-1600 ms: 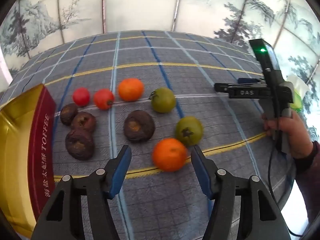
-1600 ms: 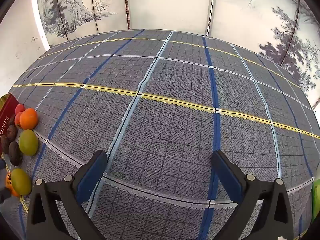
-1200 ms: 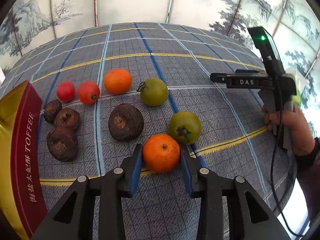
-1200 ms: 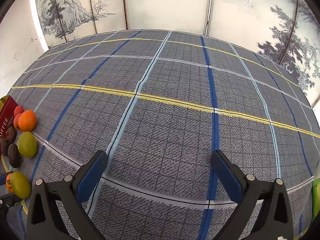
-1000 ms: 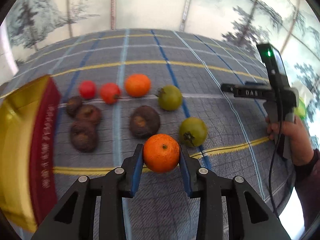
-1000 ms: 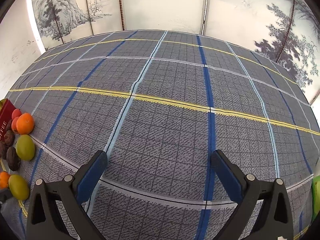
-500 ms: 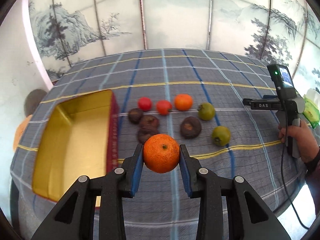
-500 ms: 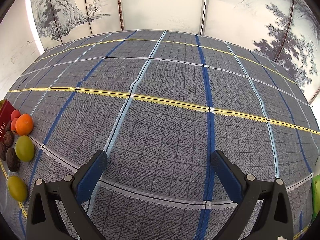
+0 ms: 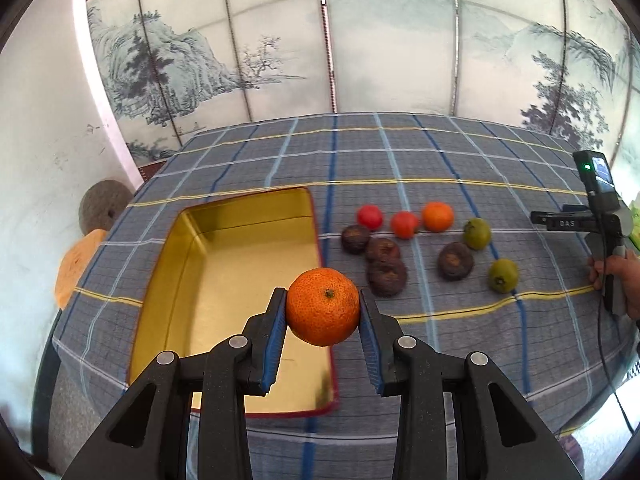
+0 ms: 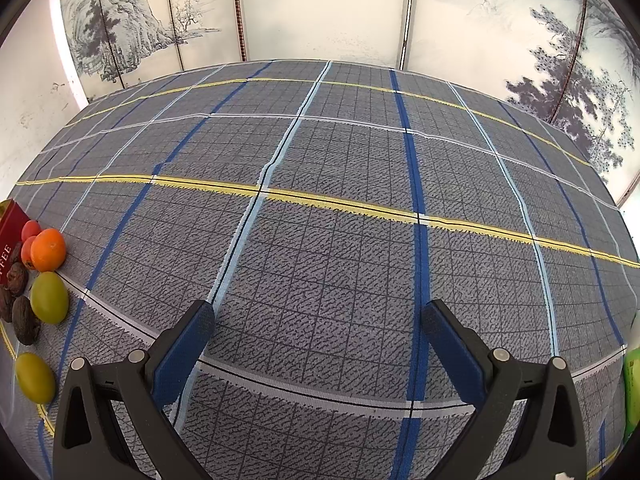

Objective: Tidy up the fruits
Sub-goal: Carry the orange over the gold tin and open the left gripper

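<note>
My left gripper [image 9: 323, 320] is shut on an orange [image 9: 322, 305] and holds it in the air above the right edge of the open gold tin [image 9: 192, 236]. On the cloth right of the tin lie two red fruits [image 9: 369, 217], another orange [image 9: 437, 216], two green fruits [image 9: 503, 275] and several dark brown fruits [image 9: 386, 276]. My right gripper [image 10: 318, 322] is open and empty over bare cloth; it also shows in the left wrist view [image 9: 600, 216] at the far right. The fruits show at the left edge of the right wrist view [image 10: 48, 249].
The table wears a grey plaid cloth [image 9: 400, 152] with blue and yellow lines. A painted folding screen [image 9: 320, 40] stands behind it. Two round cushions [image 9: 100, 206] sit beyond the table's left edge. A green packet [image 10: 632, 384] lies at the right edge.
My left gripper closed on the orange, lifted it off the cloth and carried it up and left towards the gold tin. The right gripper stayed open and still.
</note>
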Available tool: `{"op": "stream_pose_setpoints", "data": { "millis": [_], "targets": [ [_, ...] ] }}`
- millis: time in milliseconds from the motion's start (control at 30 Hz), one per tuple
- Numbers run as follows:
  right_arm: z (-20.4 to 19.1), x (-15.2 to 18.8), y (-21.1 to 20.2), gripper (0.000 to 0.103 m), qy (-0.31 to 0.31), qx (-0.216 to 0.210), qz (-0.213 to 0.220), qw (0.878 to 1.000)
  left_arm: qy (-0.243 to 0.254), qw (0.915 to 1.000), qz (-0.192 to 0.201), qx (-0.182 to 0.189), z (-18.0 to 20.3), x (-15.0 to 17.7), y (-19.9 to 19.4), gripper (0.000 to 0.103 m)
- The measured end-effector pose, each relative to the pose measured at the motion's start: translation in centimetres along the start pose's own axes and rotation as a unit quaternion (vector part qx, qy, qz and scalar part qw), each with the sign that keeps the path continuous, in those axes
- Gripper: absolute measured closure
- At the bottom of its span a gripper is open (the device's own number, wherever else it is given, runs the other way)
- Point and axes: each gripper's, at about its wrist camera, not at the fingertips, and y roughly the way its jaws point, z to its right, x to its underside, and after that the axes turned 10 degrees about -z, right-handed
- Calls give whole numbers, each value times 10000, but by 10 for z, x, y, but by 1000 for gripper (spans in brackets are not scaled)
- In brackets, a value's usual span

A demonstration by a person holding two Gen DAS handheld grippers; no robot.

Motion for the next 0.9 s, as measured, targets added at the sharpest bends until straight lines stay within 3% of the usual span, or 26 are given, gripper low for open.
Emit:
{"op": "stream_pose_setpoints", "data": {
  "millis": [433, 900],
  "targets": [
    [0, 0, 0, 0, 0, 1, 0, 10000, -55, 9993, -175, -314, -42, -3, 30, 67],
    [0, 0, 0, 0, 2, 3, 1, 10000, 36, 9964, -626, -576, -84, -38, 81, 67]
  ]
}}
